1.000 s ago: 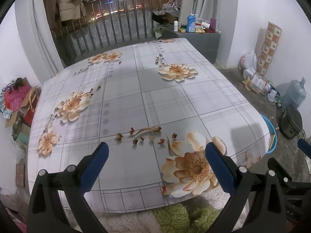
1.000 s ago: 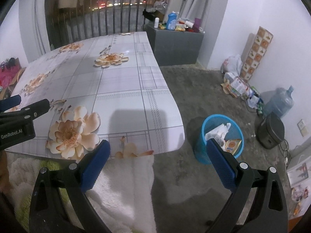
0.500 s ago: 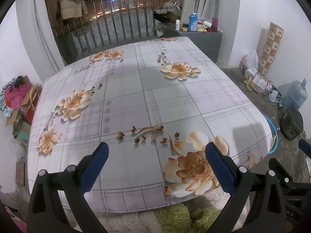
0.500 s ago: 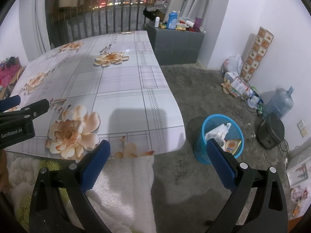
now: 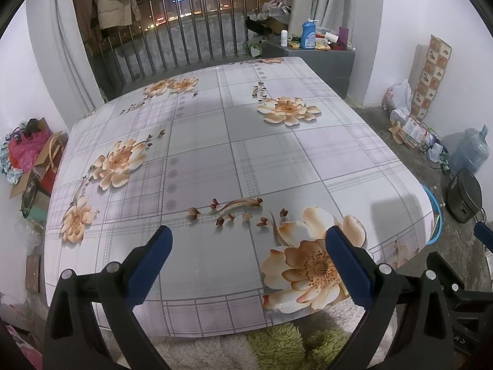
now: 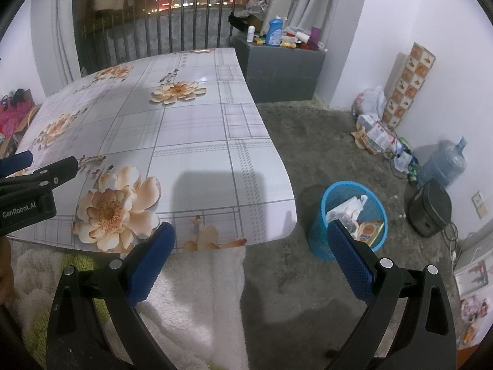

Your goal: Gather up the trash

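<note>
A blue mesh trash bin stands on the floor right of the table and holds crumpled white paper and an orange packet. Its rim shows past the table's right edge in the left wrist view. My right gripper is open and empty, held low over the table's near right corner. My left gripper is open and empty, over the table's near edge. The floral tablecloth table carries no loose objects in either view.
A grey cabinet with bottles stands behind the table. Bags and cartons, a water jug and a black appliance line the right wall. A white fluffy cloth lies below the table edge. Clutter sits at the left.
Both grippers have stayed open and empty. The left wrist view has shifted very slightly; the right has not visibly moved.
</note>
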`<action>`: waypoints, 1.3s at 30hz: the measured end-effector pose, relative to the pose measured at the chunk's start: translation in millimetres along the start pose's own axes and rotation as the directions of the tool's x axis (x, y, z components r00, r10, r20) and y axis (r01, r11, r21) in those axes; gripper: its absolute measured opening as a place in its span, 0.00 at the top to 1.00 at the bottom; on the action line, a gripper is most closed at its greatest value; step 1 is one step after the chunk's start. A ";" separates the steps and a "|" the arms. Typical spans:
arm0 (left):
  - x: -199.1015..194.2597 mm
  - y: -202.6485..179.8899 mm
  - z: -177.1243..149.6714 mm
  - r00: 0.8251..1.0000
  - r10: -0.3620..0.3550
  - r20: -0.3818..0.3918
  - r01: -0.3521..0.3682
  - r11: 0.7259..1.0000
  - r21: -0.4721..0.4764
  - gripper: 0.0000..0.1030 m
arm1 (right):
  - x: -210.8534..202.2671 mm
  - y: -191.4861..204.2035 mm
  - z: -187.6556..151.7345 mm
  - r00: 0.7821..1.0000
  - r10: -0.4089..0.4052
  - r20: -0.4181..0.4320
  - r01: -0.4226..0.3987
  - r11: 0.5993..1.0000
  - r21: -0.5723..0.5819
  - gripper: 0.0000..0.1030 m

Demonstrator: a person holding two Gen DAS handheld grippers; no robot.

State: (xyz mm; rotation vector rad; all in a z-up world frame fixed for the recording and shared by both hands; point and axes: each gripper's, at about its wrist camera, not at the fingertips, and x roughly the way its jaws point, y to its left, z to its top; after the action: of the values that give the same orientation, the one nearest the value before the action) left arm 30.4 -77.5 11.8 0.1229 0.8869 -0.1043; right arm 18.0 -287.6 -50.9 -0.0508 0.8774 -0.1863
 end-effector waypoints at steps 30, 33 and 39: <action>0.0 0.8 1.4 1.000 0.000 0.000 0.000 1.000 0.001 0.05 | 3.0 -2.9 -2.2 1.000 0.008 0.002 -0.008 1.000 -0.013 0.08; 0.1 0.9 1.5 1.000 0.000 -0.001 0.000 1.000 0.002 0.05 | 2.8 -3.1 -2.9 1.000 0.008 0.001 -0.008 1.000 -0.012 0.08; 0.2 1.1 1.5 1.000 0.000 -0.001 0.000 1.000 0.001 0.06 | 2.9 -3.3 -1.7 1.000 0.008 0.001 -0.008 1.000 -0.013 0.08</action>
State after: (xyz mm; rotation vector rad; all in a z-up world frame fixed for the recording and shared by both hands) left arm 31.8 -76.7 12.7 0.1239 0.8874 -0.1047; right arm 18.0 -291.3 -53.9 -0.0597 0.8773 -0.1727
